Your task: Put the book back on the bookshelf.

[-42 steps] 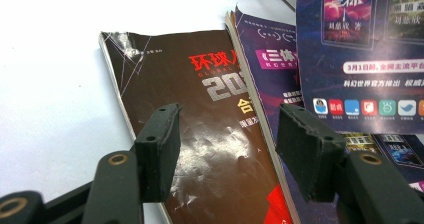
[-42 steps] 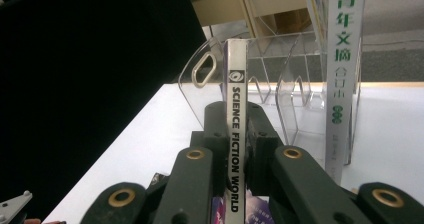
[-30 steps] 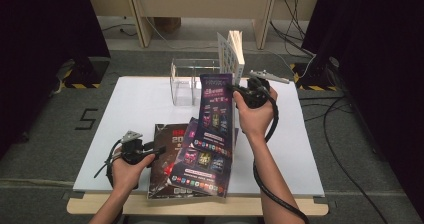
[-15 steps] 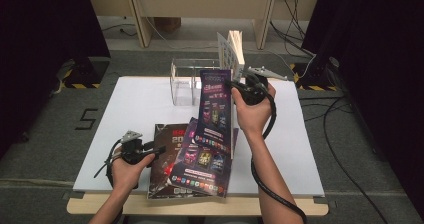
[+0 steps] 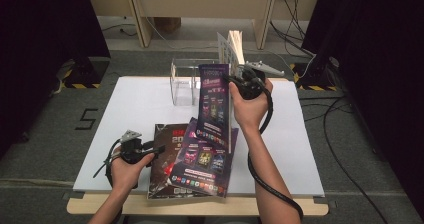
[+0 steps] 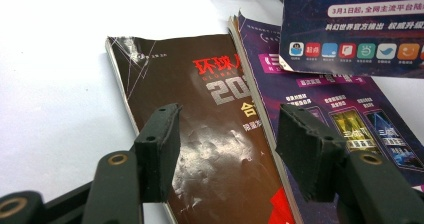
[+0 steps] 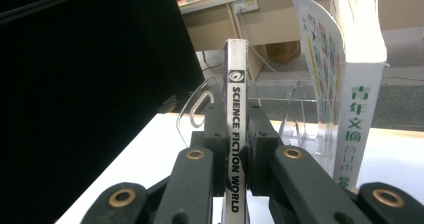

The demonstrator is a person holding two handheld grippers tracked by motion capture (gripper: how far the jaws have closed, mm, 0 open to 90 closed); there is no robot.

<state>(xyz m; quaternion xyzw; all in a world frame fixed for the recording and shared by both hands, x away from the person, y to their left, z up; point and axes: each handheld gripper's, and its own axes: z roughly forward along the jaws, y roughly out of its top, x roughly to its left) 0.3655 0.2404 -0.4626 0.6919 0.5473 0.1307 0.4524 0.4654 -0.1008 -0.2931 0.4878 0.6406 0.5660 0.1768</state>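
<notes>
My right gripper is shut on the spine of a purple magazine and holds it upright above the table's middle. In the right gripper view the white spine reads "SCIENCE FICTION WORLD" and sits pinched between the jaws of the right gripper. My left gripper rests at the near left with its jaws open. In the left gripper view the left gripper hovers over a dark brown magazine lying flat. A second purple magazine overlaps that one's right side.
A clear acrylic rack stands at the back centre of the white table. A thick white book stands upright at the rack's right end, just behind the held magazine. Cables trail over the floor on the right.
The right gripper has edged the upright magazine slightly up and towards the rack. The left gripper has stayed put.
</notes>
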